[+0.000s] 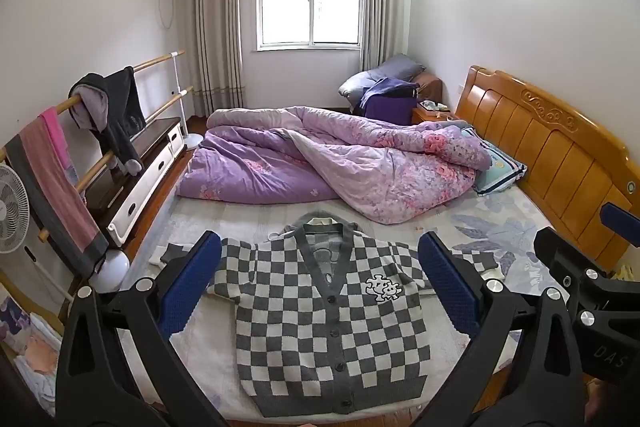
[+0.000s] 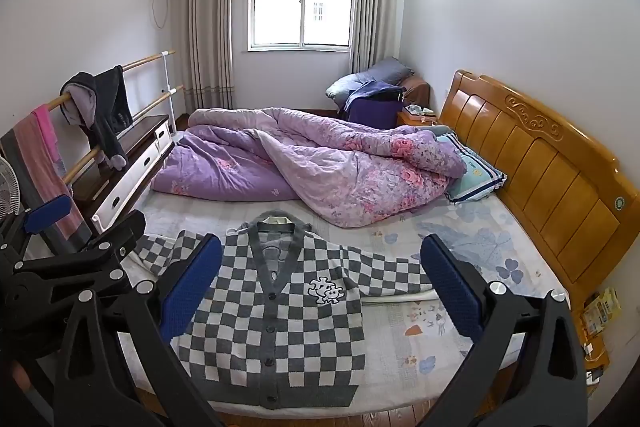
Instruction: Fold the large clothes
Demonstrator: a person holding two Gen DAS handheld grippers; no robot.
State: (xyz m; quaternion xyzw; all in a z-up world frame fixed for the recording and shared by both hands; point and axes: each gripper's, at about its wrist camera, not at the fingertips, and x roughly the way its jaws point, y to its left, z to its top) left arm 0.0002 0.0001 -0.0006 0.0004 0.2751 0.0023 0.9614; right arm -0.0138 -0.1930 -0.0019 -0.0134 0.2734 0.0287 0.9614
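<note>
A grey and white checked cardigan point(image 1: 320, 323) lies flat, front up and buttoned, on the near part of the bed, sleeves spread to both sides. It also shows in the right wrist view point(image 2: 272, 323). My left gripper point(image 1: 320, 287) is open and empty, held above the cardigan. My right gripper point(image 2: 322, 287) is open and empty too, above the cardigan's right half and right sleeve point(image 2: 392, 275). The right gripper's body shows at the right edge of the left wrist view point(image 1: 592, 291), and the left gripper's body shows at the left of the right wrist view point(image 2: 68, 267).
A crumpled purple floral quilt point(image 1: 340, 163) fills the far half of the bed. A pillow point(image 1: 500, 171) lies by the wooden headboard point(image 1: 560, 155). A rail with hung clothes point(image 1: 108, 115), a fan point(image 1: 12, 215) and a low cabinet point(image 1: 140, 171) stand to the left.
</note>
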